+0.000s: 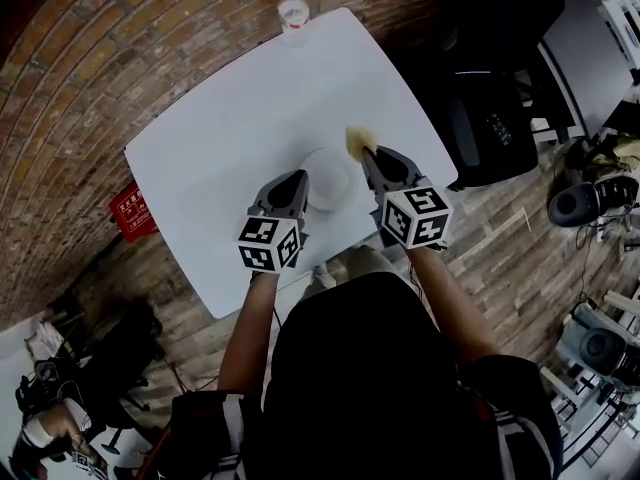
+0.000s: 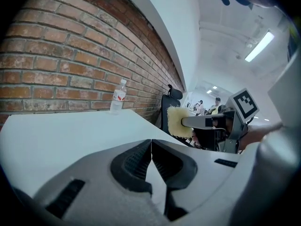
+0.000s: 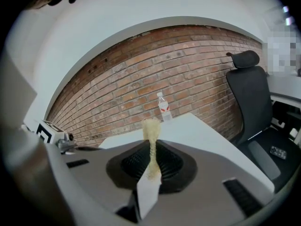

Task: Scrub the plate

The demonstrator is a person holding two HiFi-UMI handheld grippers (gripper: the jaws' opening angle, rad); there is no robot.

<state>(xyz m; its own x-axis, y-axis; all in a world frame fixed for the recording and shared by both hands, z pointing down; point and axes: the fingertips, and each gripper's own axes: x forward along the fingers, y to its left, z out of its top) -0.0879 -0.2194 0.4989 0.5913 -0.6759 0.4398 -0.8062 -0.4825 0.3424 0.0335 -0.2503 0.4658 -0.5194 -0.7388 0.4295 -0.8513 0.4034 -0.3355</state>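
Left gripper (image 1: 296, 180): jaws pressed fully together, nothing between them; held above the white table (image 1: 220, 138). Right gripper (image 1: 367, 154): jaws clamped on a yellow sponge (image 1: 356, 142), which stuck out past the tips. Plate (image 1: 330, 180): white, round, lying on the table between the two grippers, just right of the left gripper's tips and just below-left of the right gripper's tips; contact could not be told. Water bottle (image 1: 293, 10): upright at the table's far edge, well ahead of both grippers, by the brick wall (image 1: 120, 38).
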